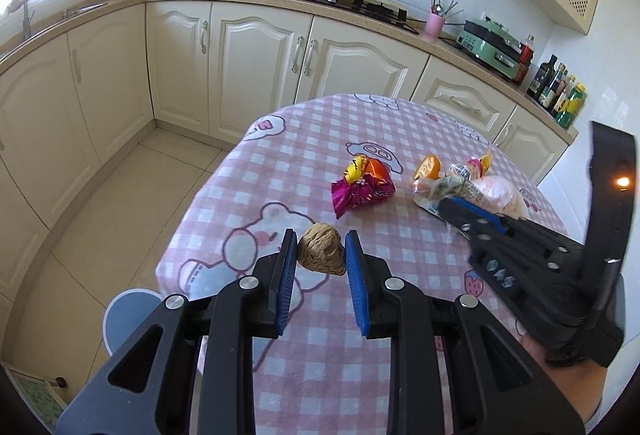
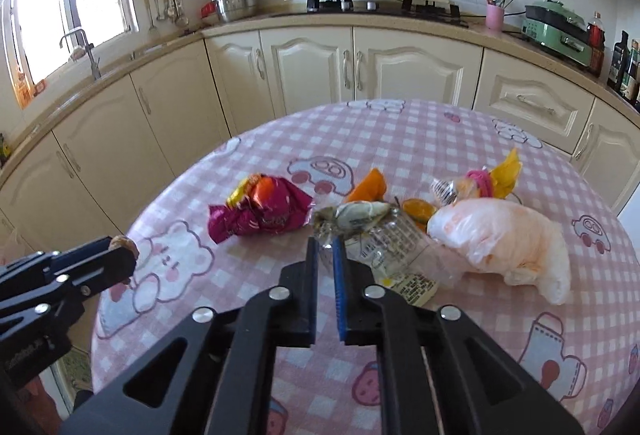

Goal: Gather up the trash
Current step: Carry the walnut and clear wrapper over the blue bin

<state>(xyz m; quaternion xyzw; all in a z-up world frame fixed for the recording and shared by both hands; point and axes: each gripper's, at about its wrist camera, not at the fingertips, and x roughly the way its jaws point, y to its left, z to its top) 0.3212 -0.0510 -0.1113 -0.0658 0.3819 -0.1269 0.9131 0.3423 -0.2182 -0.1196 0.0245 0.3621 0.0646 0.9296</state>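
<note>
Pink-checked tablecloth carries the litter. Left gripper pinches a walnut. Right gripper, nearly shut, nips the clear wrapper, which stretches toward its two o'clock; the magenta wrapper lies at eleven.

Pink-and-white checked tablecloth; magenta wrapper; tan walnut.

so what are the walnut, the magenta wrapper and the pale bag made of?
Walnut: natural woody shell, matte tan, ridged and wrinkled.
Magenta wrapper: looks like metallised plastic film, glossy, with sharp crumple creases.
Pale bag: thin translucent plastic, soft folds, orange tint showing through; contents unclear.
</note>
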